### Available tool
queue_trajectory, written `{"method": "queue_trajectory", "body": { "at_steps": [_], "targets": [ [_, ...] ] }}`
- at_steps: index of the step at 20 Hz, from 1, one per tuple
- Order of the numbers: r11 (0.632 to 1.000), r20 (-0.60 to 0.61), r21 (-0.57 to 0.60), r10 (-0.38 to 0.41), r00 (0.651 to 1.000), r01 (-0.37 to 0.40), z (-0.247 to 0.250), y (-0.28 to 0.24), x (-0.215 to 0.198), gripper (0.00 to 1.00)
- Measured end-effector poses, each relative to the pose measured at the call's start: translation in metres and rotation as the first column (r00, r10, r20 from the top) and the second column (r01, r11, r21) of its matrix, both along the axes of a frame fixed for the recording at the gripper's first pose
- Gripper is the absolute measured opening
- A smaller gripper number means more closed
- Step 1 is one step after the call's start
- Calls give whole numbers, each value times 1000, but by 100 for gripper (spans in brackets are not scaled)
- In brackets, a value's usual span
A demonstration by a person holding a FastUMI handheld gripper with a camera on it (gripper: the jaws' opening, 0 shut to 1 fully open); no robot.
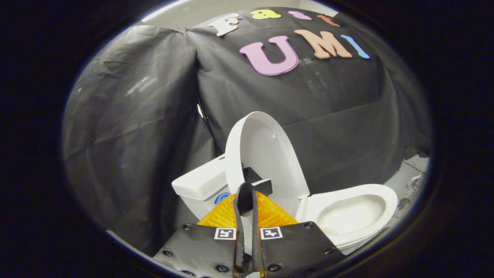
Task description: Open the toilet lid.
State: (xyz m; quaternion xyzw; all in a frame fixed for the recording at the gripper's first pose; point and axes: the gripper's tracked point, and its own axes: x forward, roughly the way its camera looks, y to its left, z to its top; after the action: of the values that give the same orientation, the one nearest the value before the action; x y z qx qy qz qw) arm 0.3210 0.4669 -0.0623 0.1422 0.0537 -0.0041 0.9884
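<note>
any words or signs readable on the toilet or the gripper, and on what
Blue round mark on the white ceramic tank: half hidden, unreadable.
Two square black-and-white markers on the gripper: patterns, no letters.
Raised white toilet lid, where the close-set fingers reach: no text.

Raised lid (266, 154) stands upright straight ahead of gripper (247, 193), blocking way forward; fingers nearly together, lid edge between them. Tank (200, 181) behind lid. Open room above bowl (351, 212). Cloth wall (135, 127) closes off beyond.

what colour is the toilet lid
White, plain; the raised toilet lid shows best in the gripper view.
</note>
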Motion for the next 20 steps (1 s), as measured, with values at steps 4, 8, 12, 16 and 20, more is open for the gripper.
{"method": "queue_trajectory", "body": {
  "at_steps": [4, 8, 12, 16, 20],
  "targets": [
    [1000, -2, -15, 14, 1000, -14, -2, 12, 6, 8],
    [999, -6, -35, 12, 1000, -12, -3, 17, 9, 9],
    [999, -5, -52, 14, 1000, -14, -5, 24, 13, 9],
    [991, -21, -130, 12, 1000, -15, -4, 28, 14, 9],
    [995, -31, -91, 38, 999, -41, -8, 32, 17, 17]
  ]
}}
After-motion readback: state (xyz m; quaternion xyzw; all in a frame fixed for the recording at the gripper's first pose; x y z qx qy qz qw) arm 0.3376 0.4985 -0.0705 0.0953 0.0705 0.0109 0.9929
